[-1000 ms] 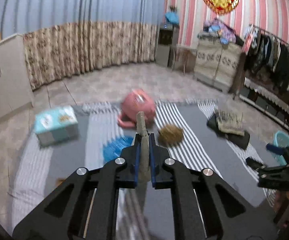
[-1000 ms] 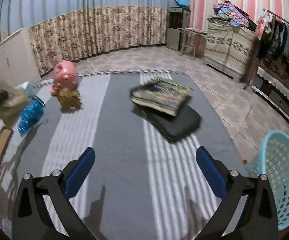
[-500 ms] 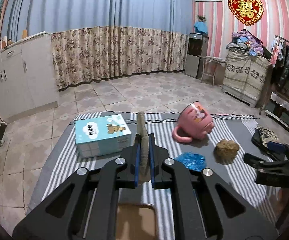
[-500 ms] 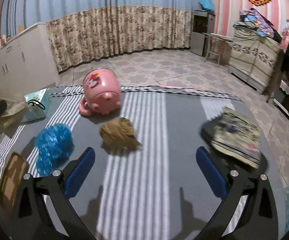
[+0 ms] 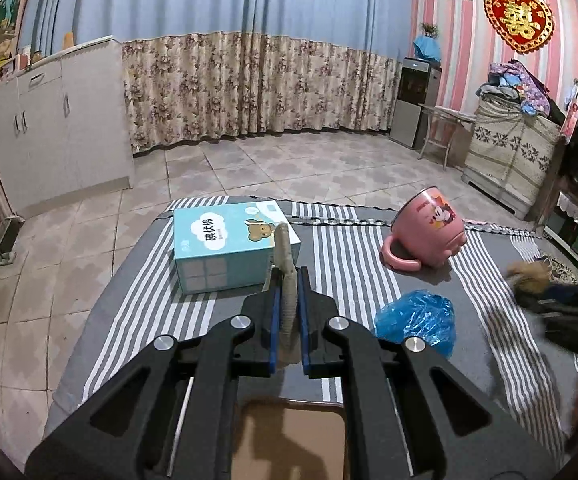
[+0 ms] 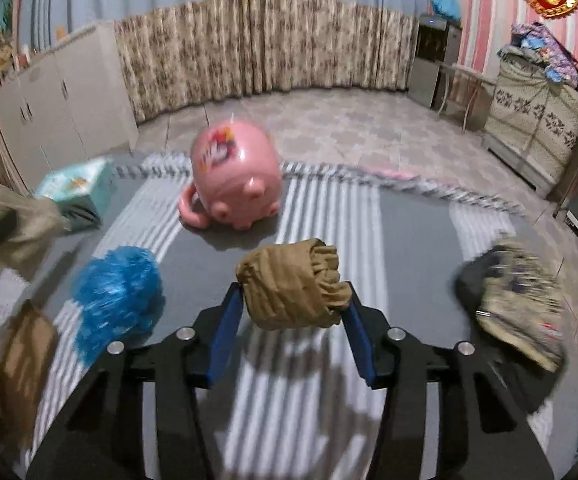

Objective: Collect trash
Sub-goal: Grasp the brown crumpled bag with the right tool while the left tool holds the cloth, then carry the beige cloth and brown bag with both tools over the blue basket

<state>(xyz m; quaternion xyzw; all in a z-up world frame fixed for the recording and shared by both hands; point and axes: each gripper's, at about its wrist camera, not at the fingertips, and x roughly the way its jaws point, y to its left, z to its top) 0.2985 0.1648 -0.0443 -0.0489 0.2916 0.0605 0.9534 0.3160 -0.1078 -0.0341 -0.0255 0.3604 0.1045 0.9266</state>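
**Right wrist view: brown wad caught between narrowing jaws**

Right wrist camera frames the right gripper (image 6: 295, 304) with its blue-padded jaws closing around a crumpled brown wad (image 6: 293, 284), which sits between the pads over the striped grey cloth (image 6: 329, 216). Both pads meet the wad's sides, though whether they press it firmly is hard to judge. Left of the gripper lies a crumpled blue plastic bag (image 6: 117, 300), smeared by motion blur. Beyond the wad a pink mug (image 6: 235, 176) lies tipped over, its handle toward the left. Farther left a pale blue box (image 6: 79, 188) is blurred and partly covered by a tan scrap at the frame edge. To the right, a dark bundle with a patterned cloth on top (image 6: 513, 304) is too blurred to identify. A sliver of turquoise at the lower right edge is cut off.

From the left wrist camera, the left gripper (image 5: 287, 292) is clamped almost fully closed on a thin, flat greyish-tan scrap (image 5: 285, 264) that stands upright out of the pads. Ahead of it is the pale blue box (image 5: 229, 248), printed with a cartoon bear; ahead and right, the pink mug (image 5: 429, 232); just right of the jaws, the blue plastic bag (image 5: 417, 320). At the far right edge the right gripper (image 5: 569, 304) is a dark smear, with the brown wad (image 5: 529, 276) barely readable. A brown flat object under the left gripper's body is mostly hidden.
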